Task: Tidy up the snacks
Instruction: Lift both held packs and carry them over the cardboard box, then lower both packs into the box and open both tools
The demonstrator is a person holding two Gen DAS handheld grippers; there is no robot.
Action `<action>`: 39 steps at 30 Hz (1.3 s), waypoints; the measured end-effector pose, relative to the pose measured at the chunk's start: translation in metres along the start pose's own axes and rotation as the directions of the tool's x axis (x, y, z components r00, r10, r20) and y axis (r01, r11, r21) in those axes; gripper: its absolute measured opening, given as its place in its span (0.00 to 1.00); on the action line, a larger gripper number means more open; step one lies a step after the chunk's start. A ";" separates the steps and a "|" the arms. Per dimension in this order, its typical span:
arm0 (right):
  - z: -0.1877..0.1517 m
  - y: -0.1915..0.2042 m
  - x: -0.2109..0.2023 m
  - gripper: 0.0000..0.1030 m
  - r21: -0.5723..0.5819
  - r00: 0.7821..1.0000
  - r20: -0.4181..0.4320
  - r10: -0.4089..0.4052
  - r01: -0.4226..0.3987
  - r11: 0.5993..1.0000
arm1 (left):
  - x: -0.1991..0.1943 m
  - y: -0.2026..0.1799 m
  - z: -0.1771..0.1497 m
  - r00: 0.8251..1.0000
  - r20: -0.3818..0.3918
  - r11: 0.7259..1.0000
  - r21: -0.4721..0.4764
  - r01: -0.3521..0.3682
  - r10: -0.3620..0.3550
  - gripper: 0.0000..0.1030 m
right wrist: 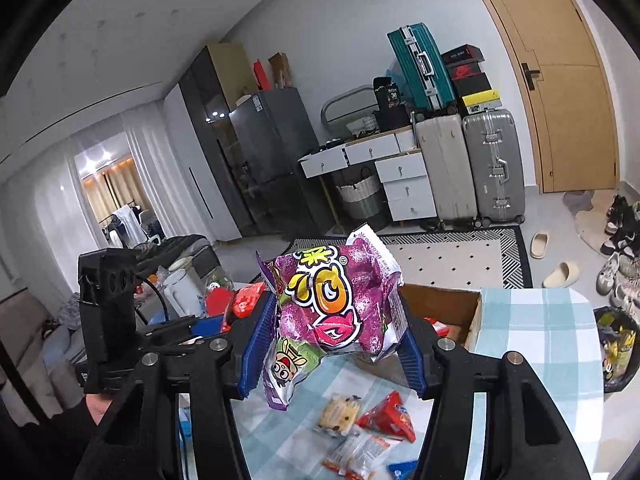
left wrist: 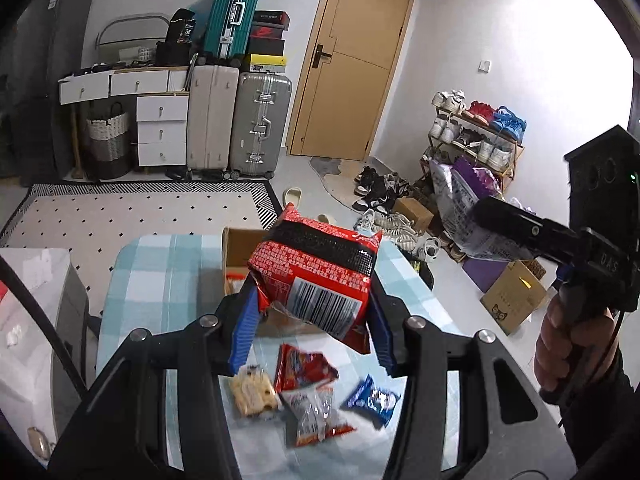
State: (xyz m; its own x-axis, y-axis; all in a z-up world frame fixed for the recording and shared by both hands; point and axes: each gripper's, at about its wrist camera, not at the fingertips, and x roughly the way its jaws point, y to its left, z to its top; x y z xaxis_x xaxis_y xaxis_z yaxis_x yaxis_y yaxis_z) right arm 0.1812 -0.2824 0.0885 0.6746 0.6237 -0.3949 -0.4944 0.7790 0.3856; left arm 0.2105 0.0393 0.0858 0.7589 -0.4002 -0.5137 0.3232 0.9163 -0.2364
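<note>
Left gripper (left wrist: 310, 312) is clamped on a red snack bag (left wrist: 316, 276), blue pads pinching its lower sides, barcode facing the camera; it points slightly downward and the bag hangs in the air above the tabletop (left wrist: 160, 276), in front of the open cardboard box (left wrist: 240, 246); right gripper (right wrist: 334, 332) grips a purple snack bag (right wrist: 332, 300) the same way, the pads pressing both crumpled edges, the bag raised clear of the checked cloth; from the left wrist view the right gripper's body reaches in from the right, tilted down, a hand (left wrist: 568, 344) wrapped round its handle, the purple bag at its tip; on the tabletop below lie loose snacks close together: a biscuit pack (left wrist: 254, 390), a small red packet (left wrist: 304, 366), a clear-and-orange packet (left wrist: 314, 412) and a blue packet (left wrist: 374, 398); the box sits at the far edge of the cloth.
</note>
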 end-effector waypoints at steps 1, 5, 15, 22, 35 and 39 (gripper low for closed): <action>0.003 -0.005 0.002 0.55 0.042 1.000 -0.006 0.010 -0.010 0.999 | 0.003 0.000 0.007 1.000 0.001 1.000 -0.004 -0.007 0.007 0.44; 0.023 -0.022 0.018 0.55 0.096 1.000 -0.026 -0.013 0.016 0.995 | 0.018 0.003 0.030 1.000 -0.019 1.000 -0.029 0.002 -0.003 0.44; 0.050 -0.052 0.068 0.55 0.084 0.996 -0.071 -0.063 0.069 0.994 | 0.095 0.022 0.064 0.994 -0.103 0.999 -0.022 -0.044 0.041 0.44; 0.050 -0.074 0.113 0.55 0.029 0.987 -0.115 -0.116 0.120 0.992 | 0.177 0.043 0.057 0.981 -0.184 0.997 -0.046 -0.065 0.055 0.44; 0.006 -0.141 0.202 0.55 0.007 0.941 -0.279 -0.192 0.202 0.979 | 0.315 0.067 0.007 0.936 -0.347 0.994 -0.062 -0.090 0.063 0.44; -0.009 -0.152 0.214 0.55 -0.001 0.928 -0.312 -0.203 0.213 0.977 | 0.344 0.071 0.000 0.923 -0.382 0.994 -0.076 -0.083 0.048 0.44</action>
State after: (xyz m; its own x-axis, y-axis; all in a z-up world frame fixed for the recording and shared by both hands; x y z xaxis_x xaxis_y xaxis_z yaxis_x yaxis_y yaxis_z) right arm 0.3956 -0.2674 -0.0621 0.5555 0.4410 -0.7049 -0.3396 0.8942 0.2918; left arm 0.4946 -0.0337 -0.1077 0.4997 -0.3306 -0.8006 0.2156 0.9427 -0.2547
